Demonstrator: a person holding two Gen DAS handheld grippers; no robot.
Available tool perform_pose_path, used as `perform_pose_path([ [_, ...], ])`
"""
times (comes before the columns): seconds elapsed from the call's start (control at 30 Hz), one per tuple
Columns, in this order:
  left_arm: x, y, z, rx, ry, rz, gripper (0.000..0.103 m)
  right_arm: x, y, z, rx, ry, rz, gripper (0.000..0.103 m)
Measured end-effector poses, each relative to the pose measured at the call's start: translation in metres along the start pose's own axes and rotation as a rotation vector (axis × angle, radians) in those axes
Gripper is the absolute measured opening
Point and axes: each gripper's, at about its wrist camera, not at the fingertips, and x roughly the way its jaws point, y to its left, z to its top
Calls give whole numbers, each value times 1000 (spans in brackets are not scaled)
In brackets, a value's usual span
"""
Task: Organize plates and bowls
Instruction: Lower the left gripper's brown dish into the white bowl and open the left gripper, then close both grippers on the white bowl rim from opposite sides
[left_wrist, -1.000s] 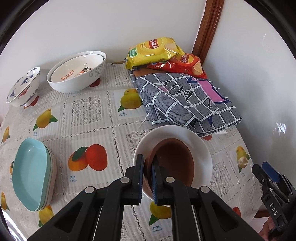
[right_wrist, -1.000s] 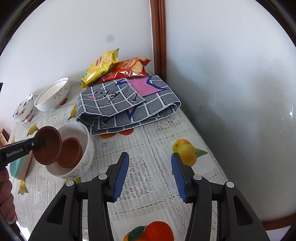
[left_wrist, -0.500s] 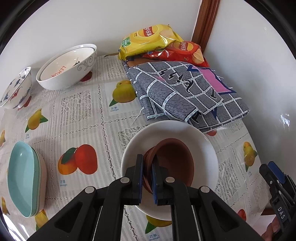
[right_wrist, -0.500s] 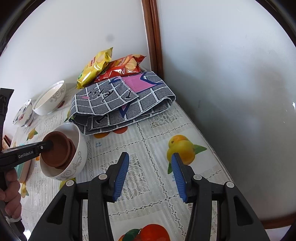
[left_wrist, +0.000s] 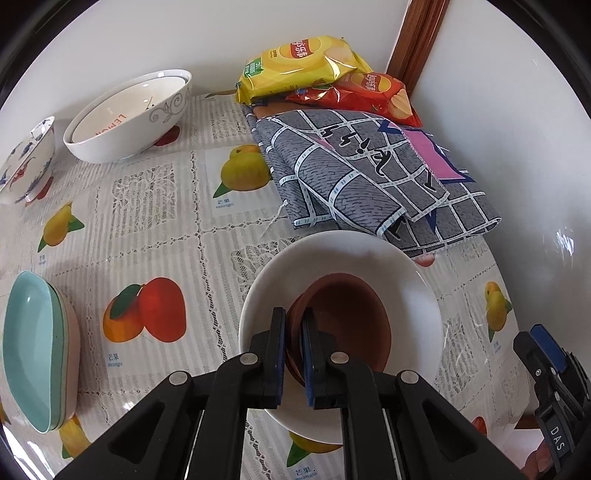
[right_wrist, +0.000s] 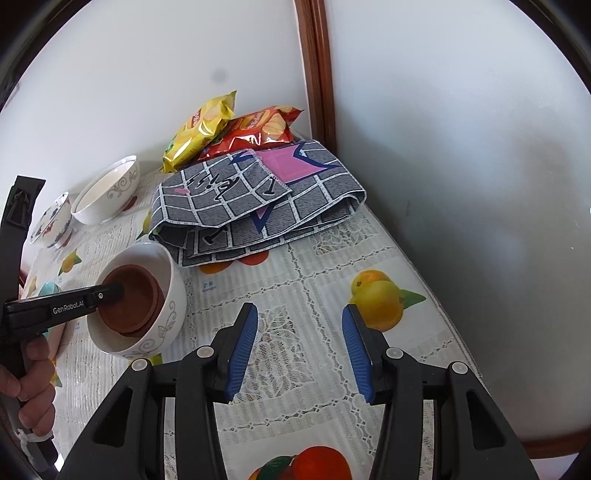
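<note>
Fruit-print lace tablecloth (left_wrist: 155, 221); left gripper (left_wrist: 293, 343) jaws pinch round terracotta bowl (left_wrist: 347, 317) rim; right gripper (right_wrist: 299, 347) jaws wide.

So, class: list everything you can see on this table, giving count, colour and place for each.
Brown bowls: two, nested inside the white bowl.
White bowl: one, near edge, by the cloth.
Patterned white bowls: two nested, far left, by the wall.
Blue-red bowl: one, far left.
Teal dishes: stacked, left edge.
Cloth: one, grey check, folded, far right.
Chip bags: two, yellow and red, corner.
Tablecloth: one, fruit print.
Left gripper: shut on the upper brown bowl's rim.
Right gripper: open, holding nothing.
</note>
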Motion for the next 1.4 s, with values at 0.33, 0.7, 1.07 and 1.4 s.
perform_pose_path([
  [0.33, -25, -4, 0, 52, -46, -15, 27, -2, 22, 2, -37, 2, 27, 47],
  [0.7, -36, 28, 1, -16, -64, 43, 27, 3, 52, 13, -31, 26, 132, 47],
  [1.07, -18, 36, 2, -20, -18, 28, 30, 38, 92, 16, -97, 104, 130, 47],
  [1.4, 9, 30, -1, 13, 40, 47, 30, 69, 86, 18, -80, 168, 72, 37],
])
